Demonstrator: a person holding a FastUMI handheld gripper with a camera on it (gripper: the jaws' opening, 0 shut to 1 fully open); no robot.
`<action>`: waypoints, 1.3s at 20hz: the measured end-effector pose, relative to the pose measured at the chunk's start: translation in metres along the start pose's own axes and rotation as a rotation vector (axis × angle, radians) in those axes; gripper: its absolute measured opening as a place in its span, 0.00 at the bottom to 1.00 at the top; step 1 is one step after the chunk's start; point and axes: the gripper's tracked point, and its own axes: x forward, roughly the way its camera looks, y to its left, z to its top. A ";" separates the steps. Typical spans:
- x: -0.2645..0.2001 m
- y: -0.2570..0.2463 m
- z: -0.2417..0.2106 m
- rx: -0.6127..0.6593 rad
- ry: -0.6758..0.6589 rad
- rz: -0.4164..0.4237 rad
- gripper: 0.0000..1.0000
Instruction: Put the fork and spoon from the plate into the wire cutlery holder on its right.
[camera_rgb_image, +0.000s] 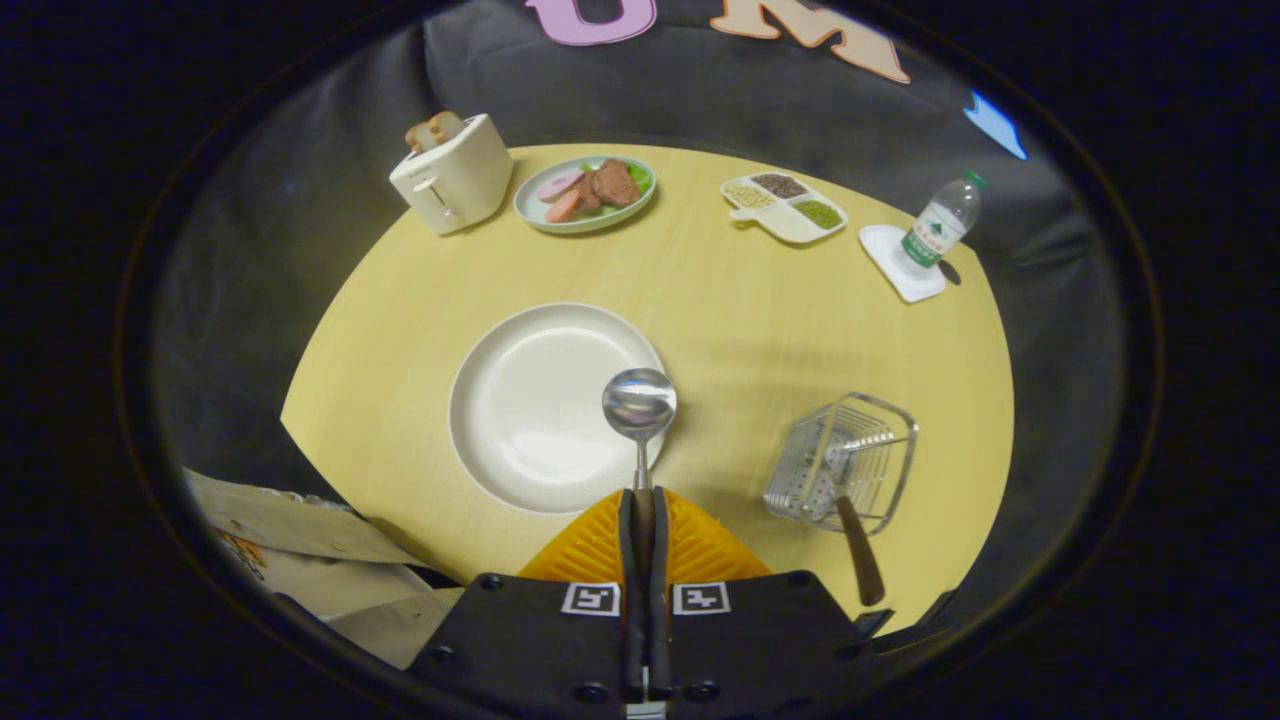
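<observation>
Round worktop (720, 300). White plate (540, 400) near centre, bare. Wire cutlery holder (850, 455) right of plate, fork (858, 555) already inside, handle leaning out toward near side. Tool (643, 520) clamped on spoon (640, 405) handle, bowl raised over plate's right rim. Judgement: carry right, lower handle-up beside fork, avoid knocking it. Toaster (455, 175), food dish (585, 193), compartment tray (785, 205), bottle (940, 220) far, well clear.

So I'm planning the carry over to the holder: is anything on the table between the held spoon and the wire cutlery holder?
Nothing visible. The gripper is shut on the spoon over the plate's right rim; bare table lies between it and the wire cutlery holder. A wooden-handled utensil already sits in the holder, its handle leaning out.
</observation>
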 end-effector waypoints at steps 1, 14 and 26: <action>-0.005 -0.007 0.002 0.018 -0.003 -0.003 0.06; -0.043 -0.095 -0.002 0.106 -0.028 -0.092 0.06; -0.021 -0.148 -0.033 0.098 0.056 -0.185 0.11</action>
